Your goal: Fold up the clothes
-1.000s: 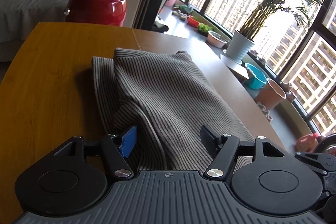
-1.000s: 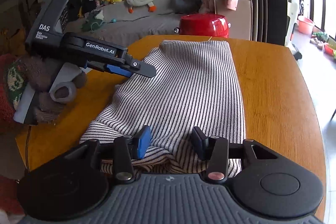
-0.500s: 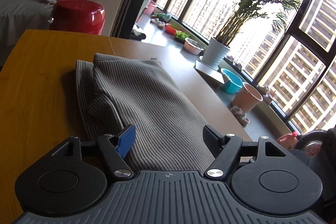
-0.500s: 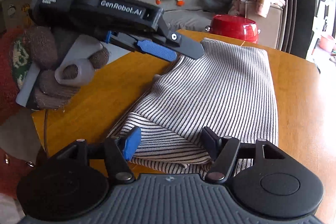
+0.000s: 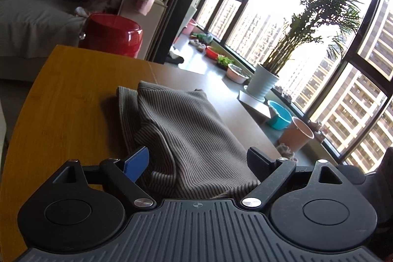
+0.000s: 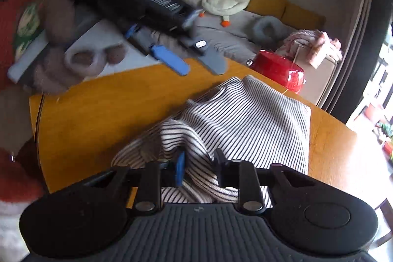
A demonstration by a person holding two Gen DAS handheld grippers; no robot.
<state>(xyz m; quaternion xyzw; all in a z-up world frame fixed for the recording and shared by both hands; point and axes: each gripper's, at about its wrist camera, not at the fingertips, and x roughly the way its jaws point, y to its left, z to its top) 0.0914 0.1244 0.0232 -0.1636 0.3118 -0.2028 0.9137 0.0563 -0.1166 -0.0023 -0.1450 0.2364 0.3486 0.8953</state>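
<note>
A striped knit garment point(image 5: 186, 129) lies folded on the wooden table point(image 5: 66, 100). My left gripper point(image 5: 199, 158) is open, its fingers spread wide above the garment's near end, holding nothing. In the right wrist view the garment point(image 6: 245, 119) bunches up at its near edge. My right gripper point(image 6: 199, 163) has its jaws narrowed around a raised fold of that edge. The left gripper point(image 6: 196, 63) also shows there, open, raised above the table's far left side.
A red stool point(image 5: 110, 33) stands past the table's far edge, with a sofa point(image 6: 270, 16) and plush toys behind. A potted palm point(image 5: 262, 82), bowls and pots line the window sill on the right. The person's gloved hand point(image 6: 61, 48) holds the left gripper.
My right gripper has narrowed from open onto the garment's near edge, bunching it up. My left gripper has lifted off the cloth and moved away to the left, still open.
</note>
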